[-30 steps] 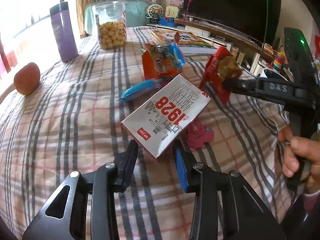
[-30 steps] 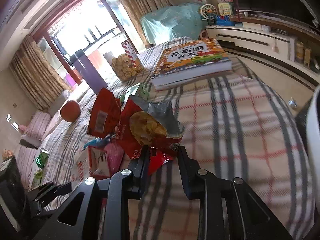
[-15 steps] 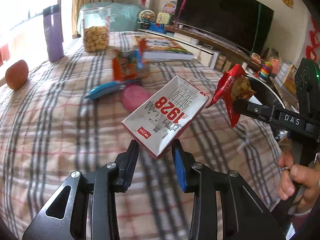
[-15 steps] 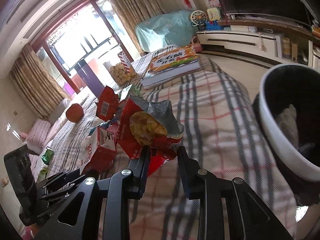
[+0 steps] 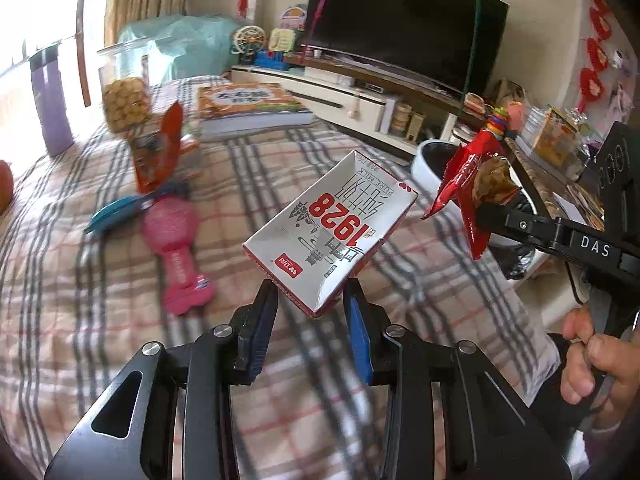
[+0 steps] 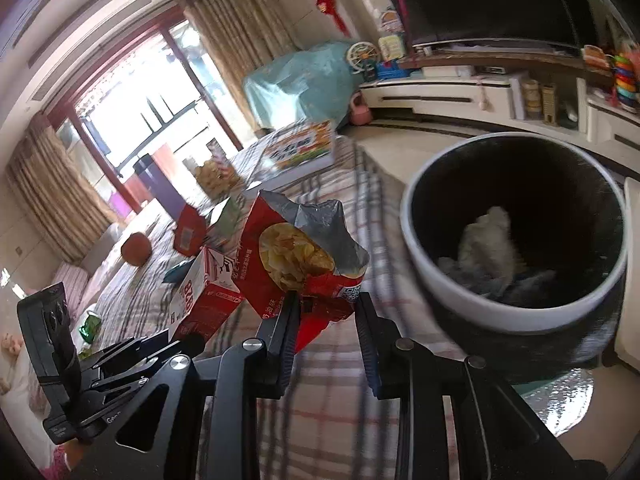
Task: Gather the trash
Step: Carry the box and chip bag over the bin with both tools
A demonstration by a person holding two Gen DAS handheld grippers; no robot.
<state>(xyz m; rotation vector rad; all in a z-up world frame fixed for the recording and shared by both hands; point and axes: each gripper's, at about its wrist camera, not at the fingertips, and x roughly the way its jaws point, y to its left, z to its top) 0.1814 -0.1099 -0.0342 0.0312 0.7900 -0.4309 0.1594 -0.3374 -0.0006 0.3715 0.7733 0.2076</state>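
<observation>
left fingers (image 5: 264,320): clamping the near corner of the milk carton (image 5: 332,232), one pad on each side; left gripper (image 5: 310,316) is carrying it clear of the surface (image 5: 80,320).
milk carton: looking empty and dented on the top face, so likely light, thin card that is buckling under squeeze; the corner hold is leaving the long end cantilevered, a grip nearer the middle would be steadier.
right fingers (image 6: 286,320): pinching the bottom edge of the chip bag (image 6: 296,256), jaws nearly closed on the foil; right gripper (image 6: 326,322) is holding it in the air.
chip bag: torn open at the top, soft crinkly film, probably slick and near weightless; the fold at the bottom seam is giving the pads something to bite.
bin (image 6: 440,280): standing just beyond the surface edge, to the right of the bag, some crumpled waste already inside.
still lying on the surface: orange wrapper (image 5: 160,148), blue wrapper (image 5: 116,212), pink toy (image 5: 176,240).
not trash, judging: book (image 5: 248,108), cookie jar (image 5: 124,96), purple bottle (image 5: 52,104).
</observation>
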